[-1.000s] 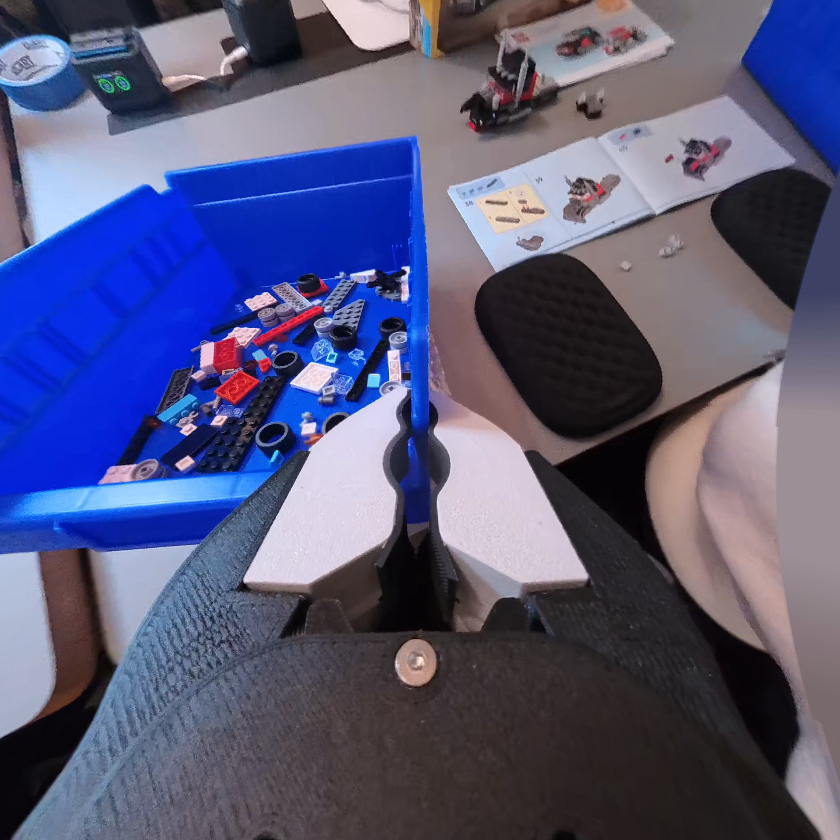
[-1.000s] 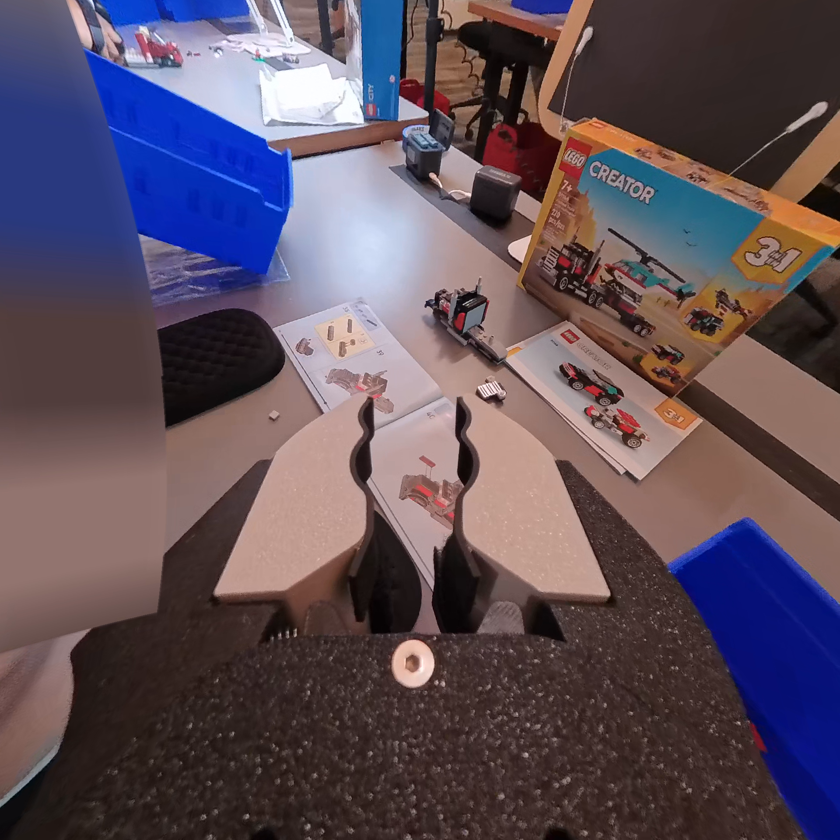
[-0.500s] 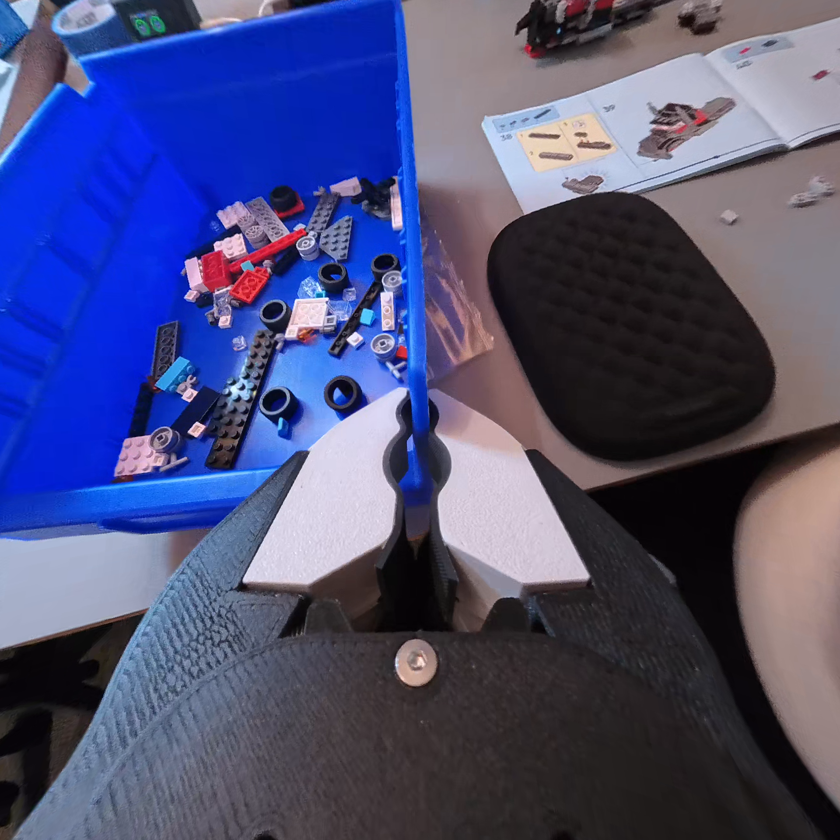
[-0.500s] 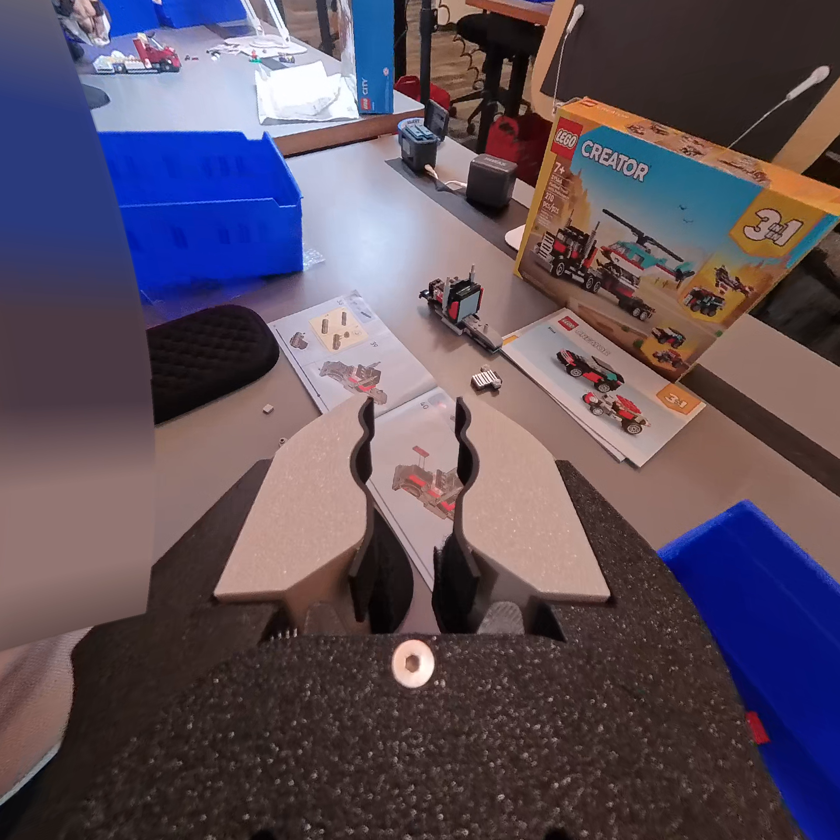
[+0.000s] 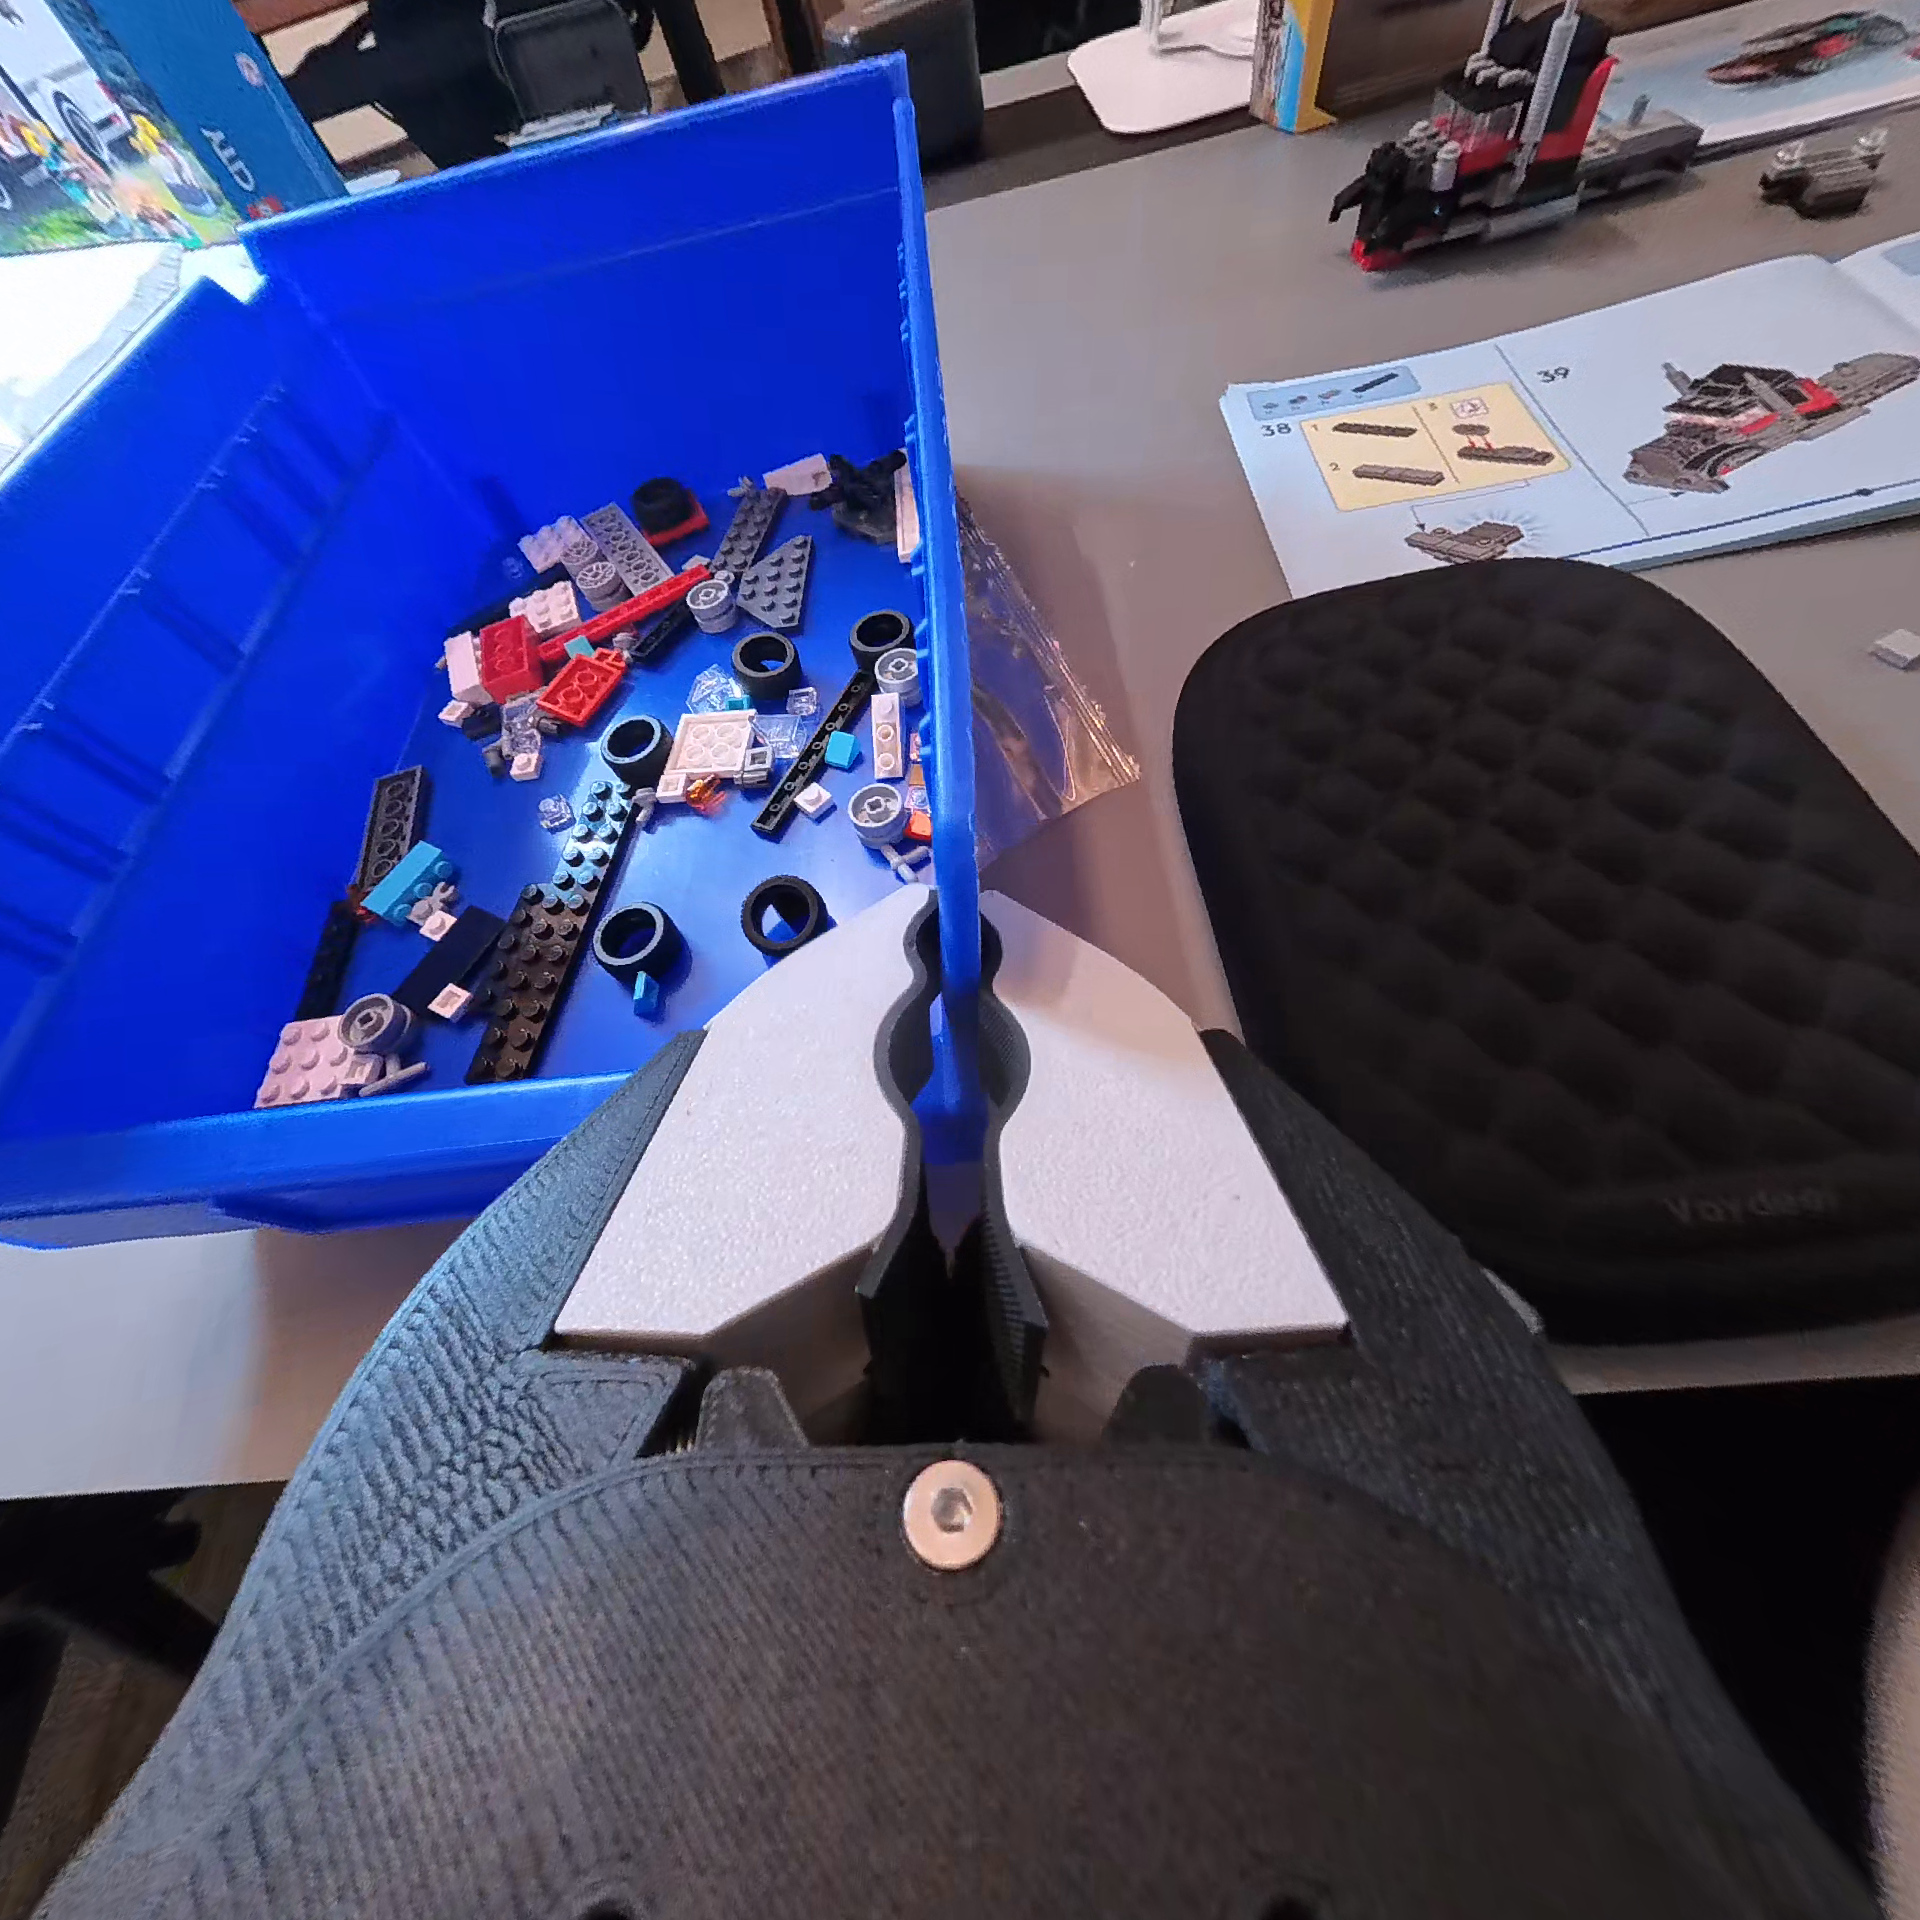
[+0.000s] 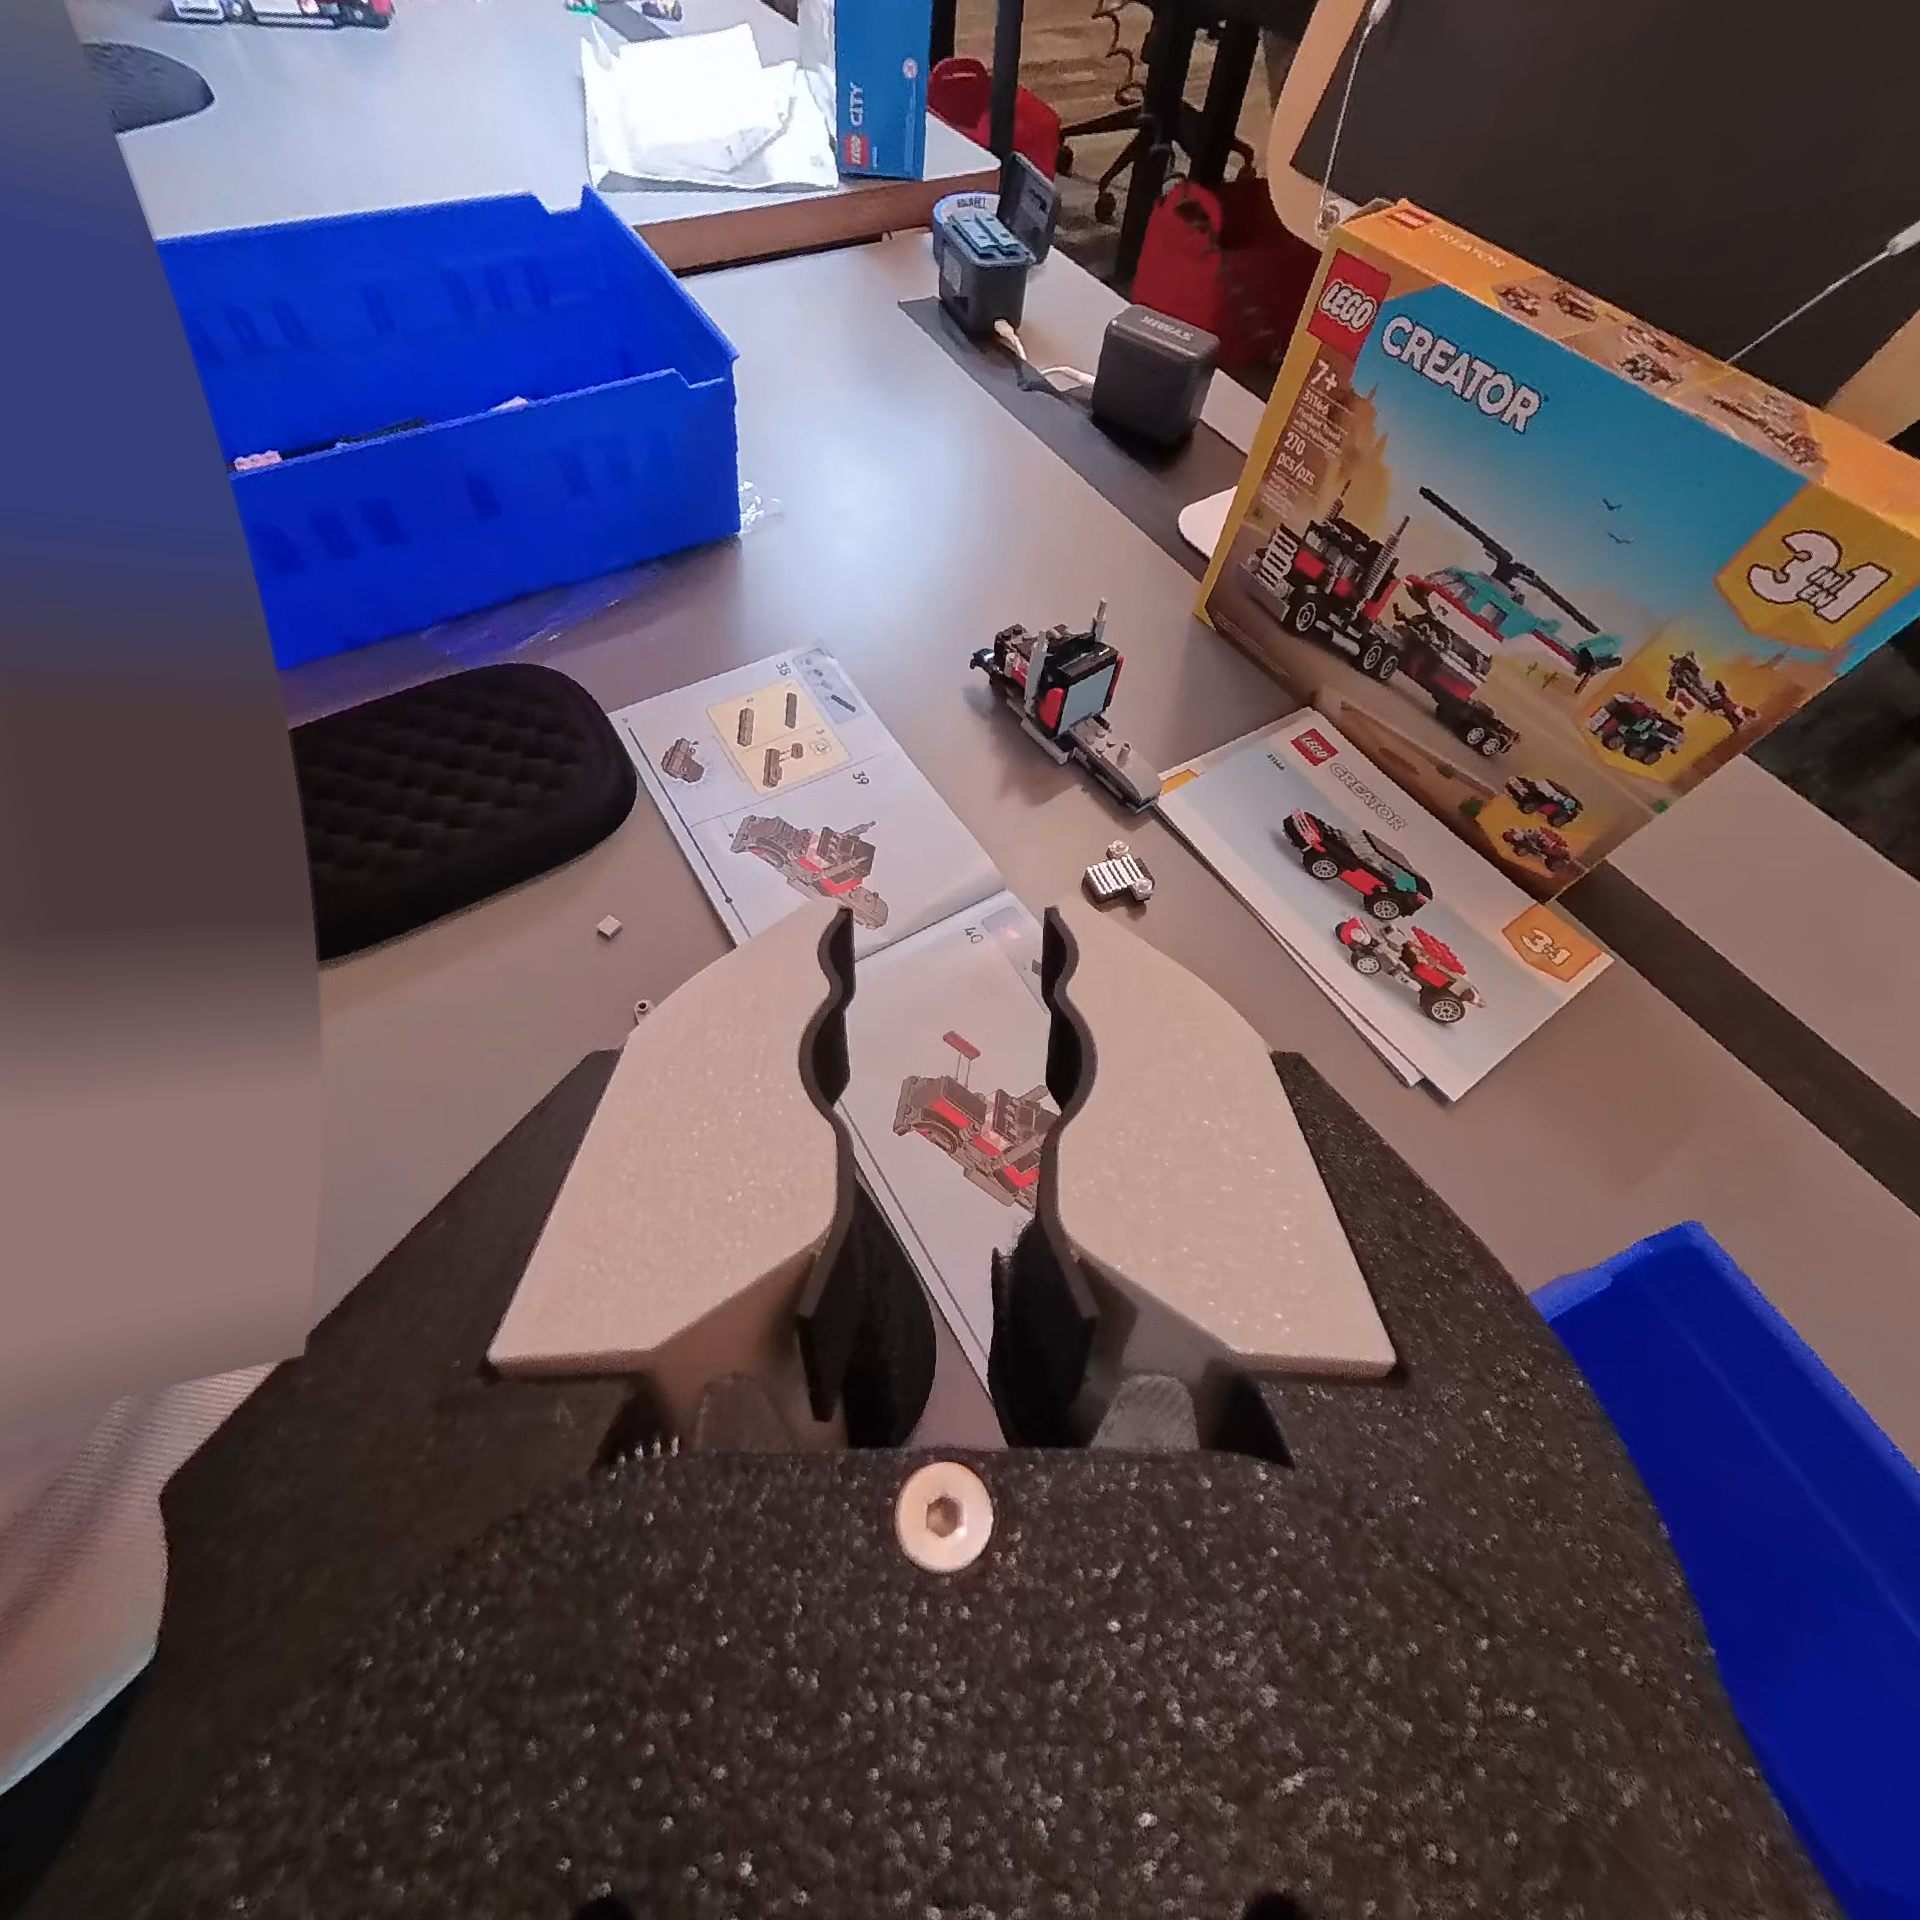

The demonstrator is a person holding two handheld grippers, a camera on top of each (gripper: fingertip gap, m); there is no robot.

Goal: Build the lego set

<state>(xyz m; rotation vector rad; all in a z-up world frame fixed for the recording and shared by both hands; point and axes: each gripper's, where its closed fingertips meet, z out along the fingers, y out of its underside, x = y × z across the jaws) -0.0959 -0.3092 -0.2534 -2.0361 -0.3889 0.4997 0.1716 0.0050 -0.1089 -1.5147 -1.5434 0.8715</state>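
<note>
My left gripper (image 5: 951,935) is shut on the right wall of a blue bin (image 5: 623,291) near its front corner. The bin holds several loose bricks, plates and black tyres (image 5: 665,748). It also shows in the right wrist view (image 6: 478,499), flat on the grey table. My right gripper (image 6: 945,925) is open and empty, hovering over the open instruction booklet (image 6: 821,821). A partly built black and red truck (image 6: 1060,686) stands on the table past the booklet; it also shows in the left wrist view (image 5: 1507,145). A small grey sub-assembly (image 6: 1117,878) lies beside the truck.
A black quilted pad (image 5: 1538,935) lies right of the bin, with a clear plastic bag (image 5: 1029,717) between them. The set's box (image 6: 1558,561) stands at the back right over a second booklet (image 6: 1382,894). Another blue bin (image 6: 1787,1455) is at the right edge. Chargers (image 6: 1148,374) sit behind. Tip to tip, the grippers are about 45 centimeters apart. The small grey sub-assembly (image 6: 1117,878) is about 25 centimeters from my right fingertips and 45 centimeters from my left. Seen from the left wrist view (image 5: 1843,166) as well.
The blue bin, tilted up a second ago, has come down flat on the table with my left gripper still clamped on its wall. My right gripper has barely moved.
</note>
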